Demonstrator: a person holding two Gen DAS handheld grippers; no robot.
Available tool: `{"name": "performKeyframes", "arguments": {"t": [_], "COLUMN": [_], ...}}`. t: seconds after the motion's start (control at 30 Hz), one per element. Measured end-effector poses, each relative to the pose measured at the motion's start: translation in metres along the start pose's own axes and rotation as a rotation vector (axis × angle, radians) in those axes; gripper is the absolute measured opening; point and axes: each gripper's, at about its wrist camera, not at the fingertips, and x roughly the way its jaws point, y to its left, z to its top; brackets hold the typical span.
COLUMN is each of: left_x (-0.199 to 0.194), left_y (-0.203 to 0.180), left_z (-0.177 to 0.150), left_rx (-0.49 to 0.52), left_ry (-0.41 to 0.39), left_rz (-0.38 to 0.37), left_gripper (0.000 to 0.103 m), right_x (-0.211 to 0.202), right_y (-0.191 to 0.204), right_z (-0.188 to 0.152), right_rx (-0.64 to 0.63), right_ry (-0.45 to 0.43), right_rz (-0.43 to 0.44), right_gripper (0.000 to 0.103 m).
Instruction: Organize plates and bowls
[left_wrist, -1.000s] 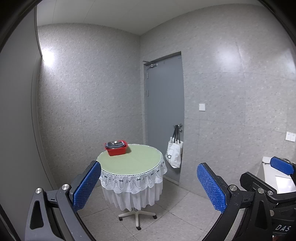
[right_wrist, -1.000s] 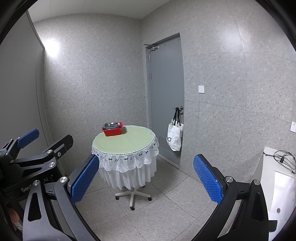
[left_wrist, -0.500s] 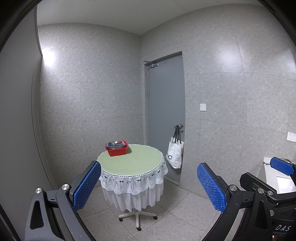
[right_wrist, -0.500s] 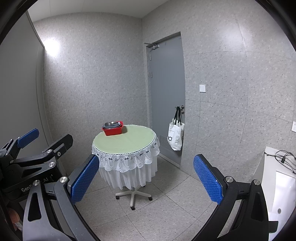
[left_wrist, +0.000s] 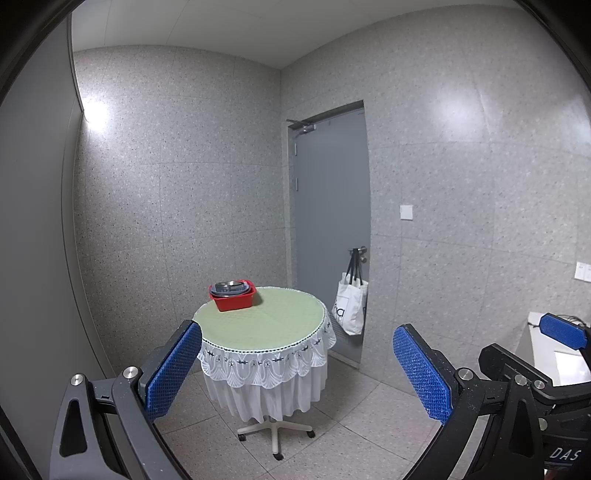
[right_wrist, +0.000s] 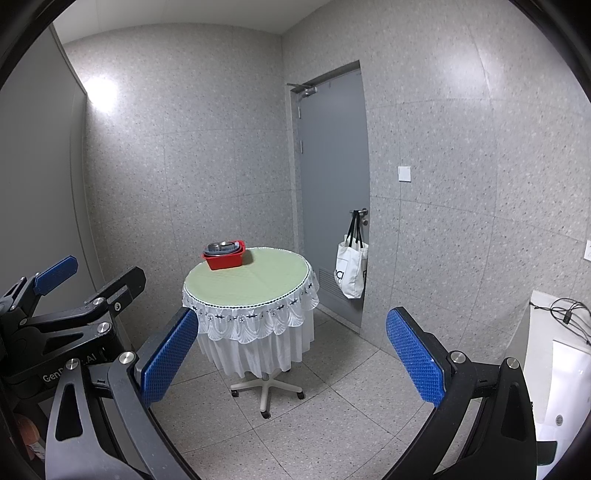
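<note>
Left tongs up front, blue pads wide apart, holding nothing. Right tongs likewise spread and empty; each shows in the other's view, at the side edge. Both well apart from the tabletop. Below: pale speckled tile floor. Next, small round tabletop on a white wheeled pedestal, green cloth with a white lace skirt. Red tub sits at the far left edge of the tabletop; stacked dishes inside it, greyish, a metal bowl on top, count unclear. Rest of the tabletop bare. Near right: white counter with cables. Behind: grey door, white tote hanging from its handle. Speckled grey walls, light switch right of the door.
</note>
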Motion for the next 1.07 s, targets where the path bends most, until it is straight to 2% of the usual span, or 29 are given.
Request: {"name": "performKeyframes", "arguments": {"t": [0.57,1.07], "left_x": [0.012,0.02], "left_y": [0.005,0.0], "left_z": [-0.001,-0.004], "left_rx": [0.005,0.014], "left_ry": [0.005,0.012], "left_rz": [0.008,0.041], "left_gripper": [0.102,0.102], "right_x": [0.017,0.042], "right_y": [-0.007,-0.041], "right_z": [-0.001,0.003], "right_rx": [0.005,0.018], "right_ry": [0.007,0.021], "right_rz": [0.01,0.041], "right_gripper": [0.103,0.103]}}
